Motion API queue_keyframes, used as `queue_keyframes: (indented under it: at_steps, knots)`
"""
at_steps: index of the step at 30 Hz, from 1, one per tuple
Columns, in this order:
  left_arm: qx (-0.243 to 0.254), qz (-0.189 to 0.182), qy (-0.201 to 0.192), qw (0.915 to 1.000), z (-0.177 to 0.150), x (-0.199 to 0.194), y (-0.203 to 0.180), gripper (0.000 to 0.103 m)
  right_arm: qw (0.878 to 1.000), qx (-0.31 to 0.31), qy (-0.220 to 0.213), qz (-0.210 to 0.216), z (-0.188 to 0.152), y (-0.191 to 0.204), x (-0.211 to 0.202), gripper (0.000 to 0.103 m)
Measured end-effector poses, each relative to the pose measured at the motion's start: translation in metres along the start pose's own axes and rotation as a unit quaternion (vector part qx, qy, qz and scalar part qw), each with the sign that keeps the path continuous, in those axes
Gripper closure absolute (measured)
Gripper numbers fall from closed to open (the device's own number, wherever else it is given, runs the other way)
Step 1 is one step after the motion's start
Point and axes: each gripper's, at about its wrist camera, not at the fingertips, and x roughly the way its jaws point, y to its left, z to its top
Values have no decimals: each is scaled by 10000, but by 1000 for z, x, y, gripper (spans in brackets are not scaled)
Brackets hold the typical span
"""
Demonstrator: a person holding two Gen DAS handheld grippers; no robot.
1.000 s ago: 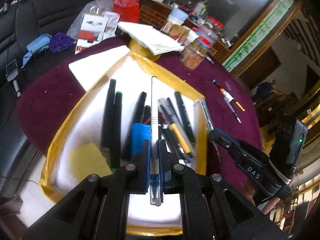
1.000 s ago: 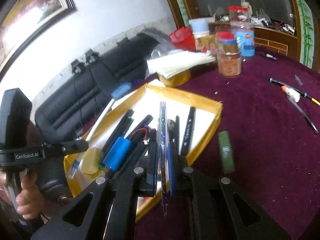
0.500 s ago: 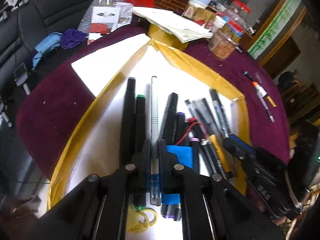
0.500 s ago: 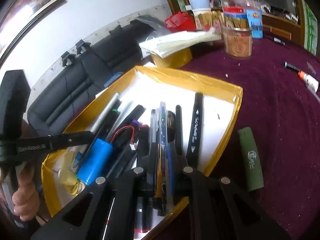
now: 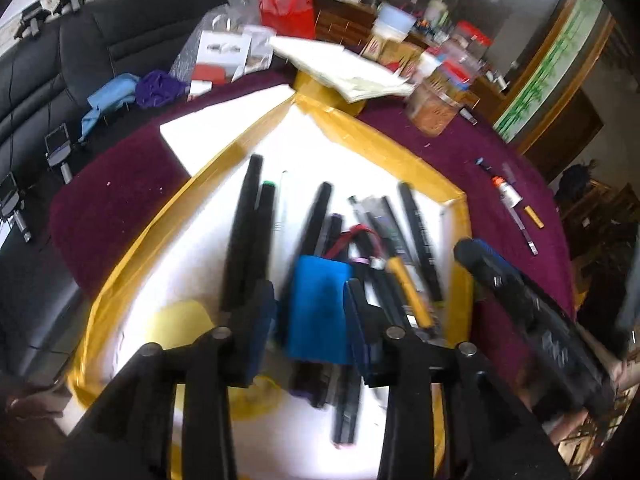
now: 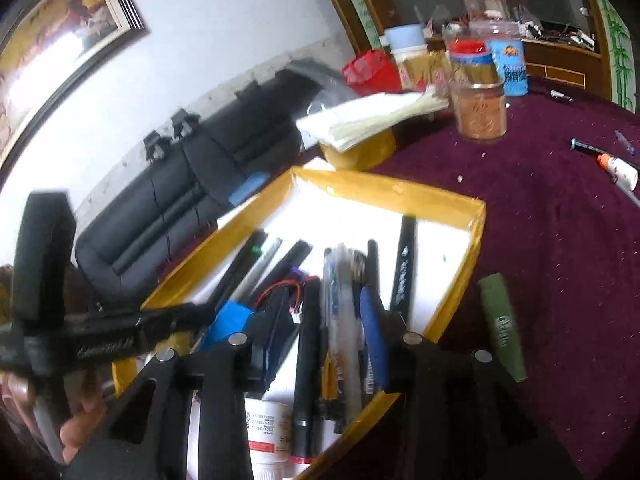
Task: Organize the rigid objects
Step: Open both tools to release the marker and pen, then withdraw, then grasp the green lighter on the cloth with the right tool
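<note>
A yellow-rimmed white tray (image 5: 384,148) (image 6: 476,236) holds several black markers (image 5: 244,236), pens and a blue battery pack (image 5: 318,312) (image 6: 228,316) with red wires. My left gripper (image 5: 310,312) is open and empty over the tray's near end; a white pen (image 5: 280,208) lies in the tray beyond it. My right gripper (image 6: 326,324) is open and empty above a clear pen (image 6: 346,312) lying among the pens. Each gripper shows in the other's view, the right one (image 5: 532,320) and the left one (image 6: 104,344).
A green lighter (image 6: 502,328) lies on the maroon tablecloth (image 6: 560,240) right of the tray. Loose pens and a glue tube (image 5: 510,196) lie farther right. Jars (image 6: 478,100), a stack of papers (image 5: 340,68) and a red bag (image 5: 286,12) stand at the back. A black sofa (image 5: 60,64) is on the left.
Both grippers opened. The left let go of the white pen and the right let go of the clear pen; both pens now lie in the tray. Both grippers drew back slightly.
</note>
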Motion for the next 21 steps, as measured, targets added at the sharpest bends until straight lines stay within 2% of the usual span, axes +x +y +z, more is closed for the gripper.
queue_keyframes:
  at_steps: [3,4,5,8,10,15,18,21]
  knots:
    - [451,-84,-157,9988,-10,-16,-22,63,9995,187,-174,-204,9,-23,-19,70]
    - [541,-186,-139,9983,-14,-19,-28,56,9987,328,-227,-307,10,-34,-24,70]
    - [580,-284,-117,9978,-16,-20,-31,53,9971,567,-263,-432,9,-49,-28,70]
    - [649,-424,-38,9970,-21,-22,-40,53,9869,1426,-89,-746,-3,-94,-27,70]
    - [636,-459,1,9969,-23,-21,-44,53,9833,1541,54,-967,-7,-104,-21,72]
    - [686,-458,-17,9966,-30,-27,-45,53,9890,880,376,-1124,-13,-80,-3,73]
    - [616,-417,41,9972,-32,-26,-42,53,9848,368,573,-1601,-17,-61,11,73]
    - [611,-407,34,9973,-35,-28,-41,53,9792,-8,785,-1873,-21,-54,21,73]
